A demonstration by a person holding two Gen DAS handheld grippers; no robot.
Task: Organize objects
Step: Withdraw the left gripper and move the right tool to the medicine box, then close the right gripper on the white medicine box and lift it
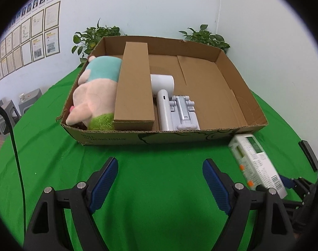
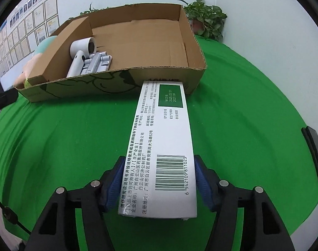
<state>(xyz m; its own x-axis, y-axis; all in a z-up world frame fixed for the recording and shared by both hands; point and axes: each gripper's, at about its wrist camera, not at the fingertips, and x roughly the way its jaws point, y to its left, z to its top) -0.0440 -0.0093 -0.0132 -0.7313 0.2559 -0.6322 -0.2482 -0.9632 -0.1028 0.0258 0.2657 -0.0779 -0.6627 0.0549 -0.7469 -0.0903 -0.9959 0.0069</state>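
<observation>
My right gripper (image 2: 160, 177) is shut on a long white medicine box (image 2: 162, 142) with a barcode and green label. The box points toward the front wall of an open cardboard tray (image 2: 125, 79). The box also shows in the left wrist view (image 1: 257, 163), just right of the tray (image 1: 159, 138). The tray holds a plush toy (image 1: 94, 92), a long brown carton (image 1: 136, 87), a white hair dryer (image 1: 163, 96) and a grey folding stand (image 1: 184, 113). My left gripper (image 1: 160, 184) is open and empty above the green cloth in front of the tray.
A green cloth (image 2: 242, 104) covers the table. Potted plants (image 1: 205, 37) stand behind the tray against the wall. A dark flat object (image 2: 313, 150) lies at the table's right edge. A black cable (image 1: 16, 150) hangs at the left. The right half of the tray floor (image 1: 209, 87) is bare.
</observation>
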